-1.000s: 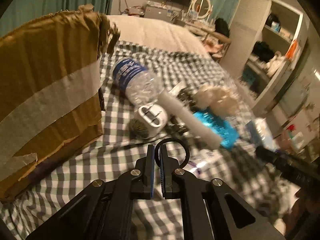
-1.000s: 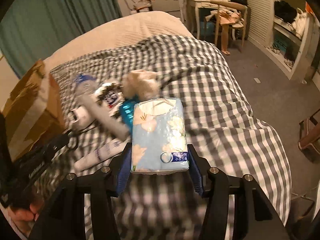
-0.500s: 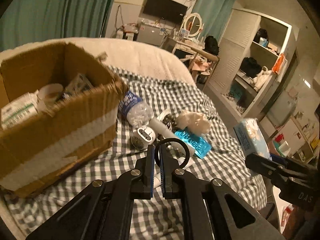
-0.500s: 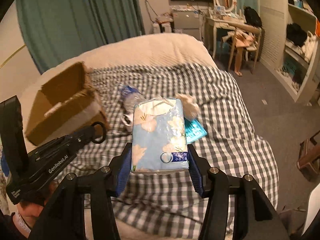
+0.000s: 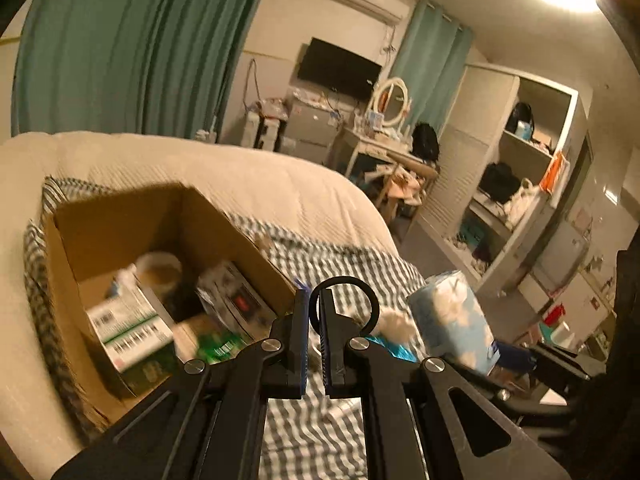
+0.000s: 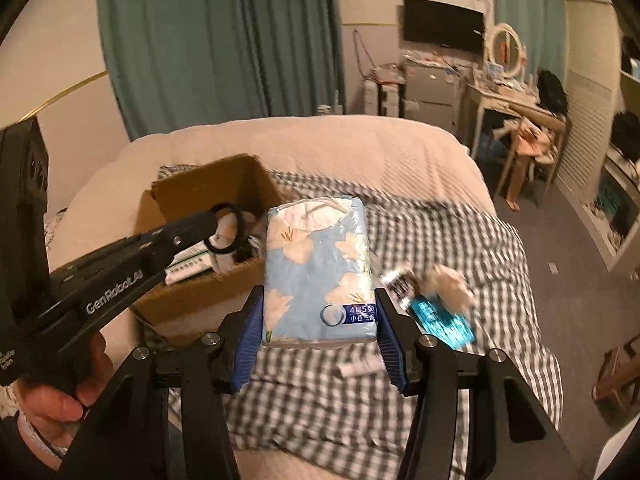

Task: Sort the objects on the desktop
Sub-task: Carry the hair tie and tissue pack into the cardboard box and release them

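Right tool: its two blue-padded fingers are clamped on the long sides of a soft pale-blue tissue pack printed with white flowers, which is held clear of the bed, its torn white opening facing away from the camera. Left tool: its fingers are pressed nearly together on a black ring-shaped loop that stands up between the tips; in the right wrist view this tool and its loop sit over the near edge of the box, gripped by a person's hand at lower left. Below both tools lies a grey-and-white checked blanket spread over a bed with a cream quilted cover. On the blanket, right of the tissue pack, lie a shiny turquoise foil packet, a crumpled beige wad just beyond it, and a small white tube near the right tool; all are blurred. Container: an open brown cardboard box rests on the blanket at the left. Its contents include a green-and-white carton with barcodes, a roll of tape standing against the back wall, a printed grey-white carton and a blurred green packet. Beyond the bed hang teal curtains.
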### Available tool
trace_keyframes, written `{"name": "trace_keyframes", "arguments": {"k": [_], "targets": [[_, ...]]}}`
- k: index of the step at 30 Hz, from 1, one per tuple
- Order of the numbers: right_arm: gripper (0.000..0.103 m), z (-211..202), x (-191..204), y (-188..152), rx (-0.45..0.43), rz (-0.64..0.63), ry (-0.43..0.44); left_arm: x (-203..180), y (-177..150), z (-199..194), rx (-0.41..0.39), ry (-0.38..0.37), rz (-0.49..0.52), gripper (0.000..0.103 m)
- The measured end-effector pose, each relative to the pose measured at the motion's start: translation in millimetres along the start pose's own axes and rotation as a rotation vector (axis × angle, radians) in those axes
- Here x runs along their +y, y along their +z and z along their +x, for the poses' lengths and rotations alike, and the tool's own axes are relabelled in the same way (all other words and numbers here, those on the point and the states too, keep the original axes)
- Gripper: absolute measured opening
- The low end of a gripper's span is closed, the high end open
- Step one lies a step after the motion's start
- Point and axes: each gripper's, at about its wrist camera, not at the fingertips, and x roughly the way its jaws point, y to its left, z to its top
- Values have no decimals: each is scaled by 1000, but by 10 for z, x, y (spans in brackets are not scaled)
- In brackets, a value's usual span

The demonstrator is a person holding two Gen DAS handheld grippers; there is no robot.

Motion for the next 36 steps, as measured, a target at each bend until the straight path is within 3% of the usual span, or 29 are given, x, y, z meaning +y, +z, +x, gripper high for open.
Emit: {"name": "trace_keyframes", "arguments": {"k": [13, 20, 23, 24, 25, 26, 28, 30, 36], "targets": [[52, 719, 533, 453, 25, -37, 102, 907, 449, 198, 3, 152, -91, 6], [52, 1209, 573, 598, 63, 71, 208, 1353, 606, 400, 8, 240, -118, 6], [57, 1275, 574, 599, 44, 128, 255, 1458, 610, 490, 23, 272, -118, 7], [72, 1268, 581, 591, 34, 125, 250, 1483, 612, 508, 27, 286, -116, 10], [86, 1251, 593, 579, 26, 114, 228, 1492, 598, 538, 38, 310, -110, 28], [89, 1216, 593, 563, 13, 99, 187, 1486, 576, 566, 51, 340, -105, 68], [89, 1125, 572, 533, -12, 64, 134, 1477, 520, 585, 52, 398, -102, 100], [89, 975, 468, 487, -37, 40, 89, 1393, 453, 528, 14, 403, -73, 100], [89, 422, -141, 337, -85, 86, -10, 1040, 369, 340, 17, 344, -65, 100]]}}
